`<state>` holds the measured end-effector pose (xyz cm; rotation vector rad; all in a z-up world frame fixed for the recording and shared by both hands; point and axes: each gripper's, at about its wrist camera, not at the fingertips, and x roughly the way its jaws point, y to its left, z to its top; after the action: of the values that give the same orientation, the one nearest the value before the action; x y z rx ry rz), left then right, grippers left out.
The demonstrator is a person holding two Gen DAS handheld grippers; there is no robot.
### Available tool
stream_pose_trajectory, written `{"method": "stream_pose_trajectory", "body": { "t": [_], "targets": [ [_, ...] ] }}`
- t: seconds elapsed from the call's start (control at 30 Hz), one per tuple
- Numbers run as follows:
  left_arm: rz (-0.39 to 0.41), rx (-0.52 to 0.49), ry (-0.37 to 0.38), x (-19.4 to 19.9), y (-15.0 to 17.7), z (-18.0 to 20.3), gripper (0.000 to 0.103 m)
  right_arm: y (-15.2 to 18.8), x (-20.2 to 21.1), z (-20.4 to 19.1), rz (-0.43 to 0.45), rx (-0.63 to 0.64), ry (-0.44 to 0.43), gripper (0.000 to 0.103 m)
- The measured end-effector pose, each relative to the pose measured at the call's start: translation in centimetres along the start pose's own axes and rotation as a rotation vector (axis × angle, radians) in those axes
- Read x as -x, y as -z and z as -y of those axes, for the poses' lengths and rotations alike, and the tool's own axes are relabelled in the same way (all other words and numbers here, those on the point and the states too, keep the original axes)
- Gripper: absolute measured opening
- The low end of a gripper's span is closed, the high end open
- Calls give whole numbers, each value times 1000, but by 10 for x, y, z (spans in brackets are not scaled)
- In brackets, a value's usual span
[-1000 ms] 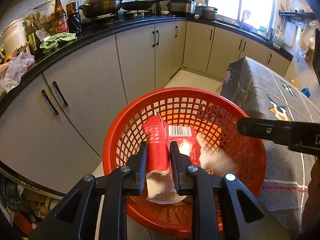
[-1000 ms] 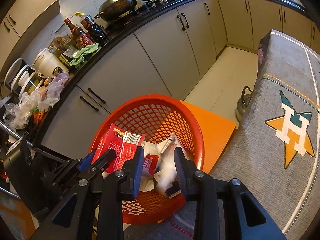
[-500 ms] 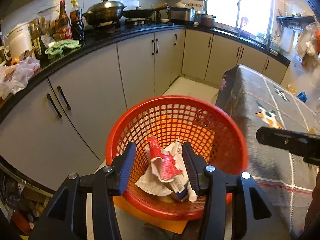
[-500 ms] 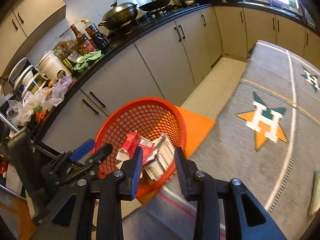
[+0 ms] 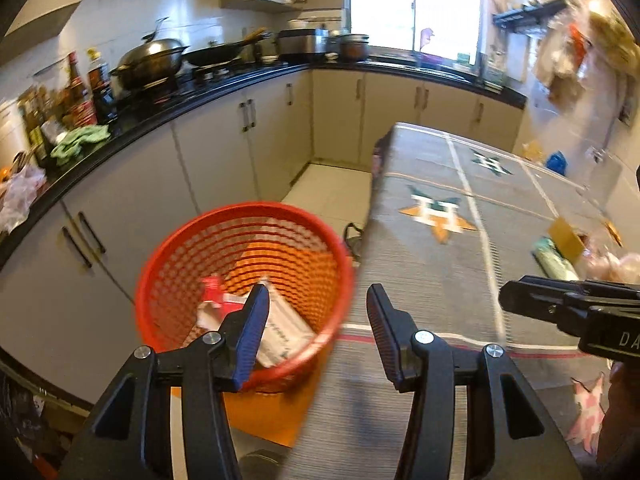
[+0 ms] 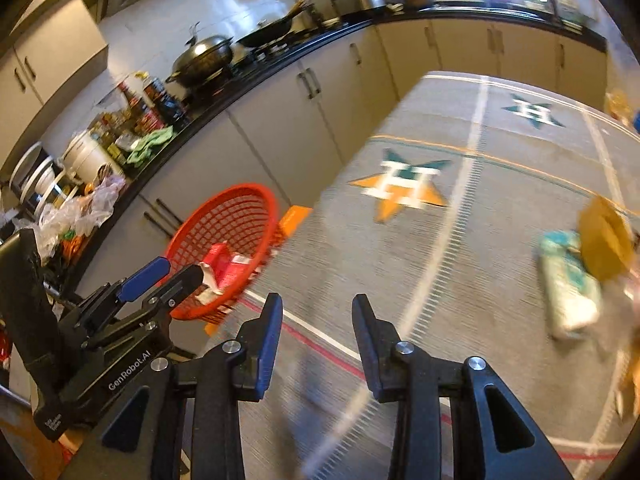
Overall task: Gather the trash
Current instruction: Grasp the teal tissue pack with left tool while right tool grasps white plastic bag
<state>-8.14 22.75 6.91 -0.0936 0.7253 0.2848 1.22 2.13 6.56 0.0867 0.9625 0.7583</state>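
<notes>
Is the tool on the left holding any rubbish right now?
No, the left gripper is open with nothing between its fingers; the red carton and other wrappers lie inside the red basket.

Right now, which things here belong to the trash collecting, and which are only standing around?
For the job:
red plastic mesh basket, with red and white wrappers inside
teal-and-white packet and yellow-brown cardboard piece on the table

Only standing around:
lidded steel wok
green cloth
dark sauce bottles
</notes>
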Motion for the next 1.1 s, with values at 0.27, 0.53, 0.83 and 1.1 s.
{"method": "stream_pose_trajectory", "body": {
  "t": [0.27, 0.53, 0.83, 1.1],
  "targets": [
    [-22, -101, 83, 3, 1, 71, 52, 21, 82, 70, 128, -89, 86, 39],
    [-66, -181, 162, -3, 4, 137, 53, 29, 168, 146, 320, -159, 353, 57],
    [-95, -218, 216, -5, -6, 185, 61, 33, 143, 205, 235, -207, 427, 58],
    [-142, -179, 268, -16, -11, 207, 66, 45, 142, 209, 263, -214, 352, 25]
  ]
}}
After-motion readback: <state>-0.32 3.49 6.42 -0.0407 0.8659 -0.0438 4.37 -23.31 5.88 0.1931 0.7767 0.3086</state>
